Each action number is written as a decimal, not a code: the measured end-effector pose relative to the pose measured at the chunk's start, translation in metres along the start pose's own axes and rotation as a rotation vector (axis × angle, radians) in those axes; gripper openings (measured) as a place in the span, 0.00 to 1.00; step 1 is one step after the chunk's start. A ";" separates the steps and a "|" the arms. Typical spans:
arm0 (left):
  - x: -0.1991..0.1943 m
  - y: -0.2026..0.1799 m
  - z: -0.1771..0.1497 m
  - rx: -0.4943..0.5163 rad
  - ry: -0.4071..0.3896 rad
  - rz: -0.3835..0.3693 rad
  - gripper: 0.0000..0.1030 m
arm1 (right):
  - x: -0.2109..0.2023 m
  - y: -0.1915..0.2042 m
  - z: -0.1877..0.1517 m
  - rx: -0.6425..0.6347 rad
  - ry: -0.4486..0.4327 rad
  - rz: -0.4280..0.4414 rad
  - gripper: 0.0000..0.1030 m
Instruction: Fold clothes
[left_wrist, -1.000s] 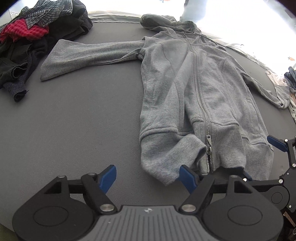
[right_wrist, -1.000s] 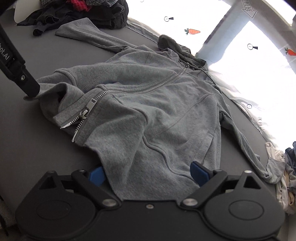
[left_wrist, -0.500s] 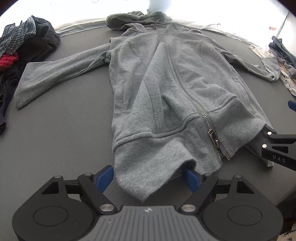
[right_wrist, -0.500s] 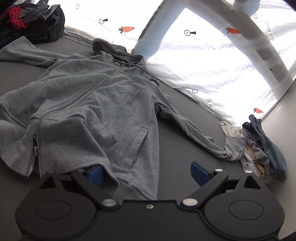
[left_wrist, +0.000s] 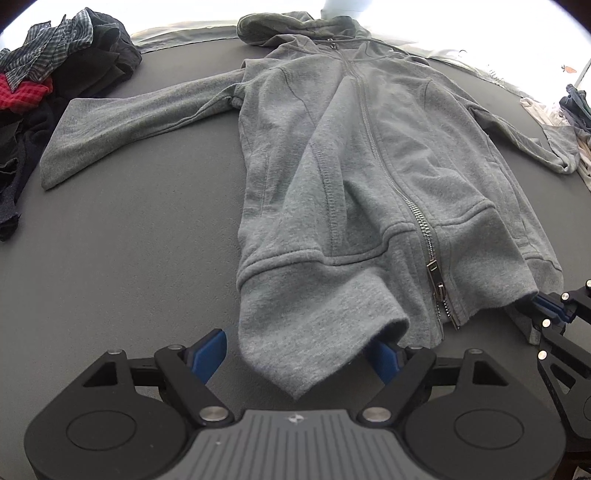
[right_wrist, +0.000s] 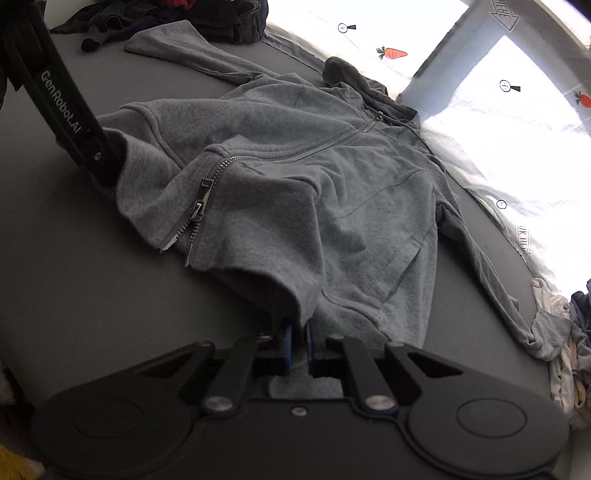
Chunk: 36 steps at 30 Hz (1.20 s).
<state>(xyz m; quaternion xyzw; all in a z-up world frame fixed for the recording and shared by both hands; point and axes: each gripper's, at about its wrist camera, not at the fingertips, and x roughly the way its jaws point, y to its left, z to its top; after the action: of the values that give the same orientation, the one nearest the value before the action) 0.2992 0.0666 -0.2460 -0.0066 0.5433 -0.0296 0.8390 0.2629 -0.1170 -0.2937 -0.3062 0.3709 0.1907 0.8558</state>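
A grey zip hoodie (left_wrist: 369, 177) lies face up on the dark grey table (left_wrist: 129, 258), hood at the far end and both sleeves spread out. Its bottom hem is nearest me. My left gripper (left_wrist: 295, 356) is open, and the hem's left corner droops between its blue pads (left_wrist: 208, 354). In the right wrist view my right gripper (right_wrist: 299, 345) is shut on the hoodie's (right_wrist: 314, 192) right hem corner, blue pads pressed onto the cloth. The right gripper (left_wrist: 550, 314) also shows at the left view's right edge. The left gripper's black finger (right_wrist: 74, 122) stands at the other hem corner.
A heap of dark, red and plaid clothes (left_wrist: 55, 74) sits at the table's far left. A smaller pile of light and blue garments (right_wrist: 569, 350) lies past the right sleeve cuff. A white sheet with carrot prints (right_wrist: 480, 129) borders the table's far side.
My right gripper has shut on the right hem corner; it was open half a second ago. The left gripper stays open around the left hem corner.
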 end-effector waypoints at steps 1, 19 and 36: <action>0.000 -0.001 0.000 0.003 -0.002 0.003 0.80 | -0.003 -0.007 0.002 0.035 -0.014 -0.014 0.01; -0.011 0.012 0.008 -0.157 -0.101 0.119 0.83 | -0.001 -0.089 -0.009 0.340 -0.007 -0.138 0.14; -0.012 0.017 0.010 -0.191 -0.111 0.163 0.83 | -0.024 -0.040 -0.023 0.202 -0.048 0.104 0.46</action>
<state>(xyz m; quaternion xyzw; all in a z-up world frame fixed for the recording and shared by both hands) 0.3039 0.0842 -0.2313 -0.0441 0.4951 0.0910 0.8630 0.2568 -0.1645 -0.2727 -0.1940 0.3829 0.2036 0.8799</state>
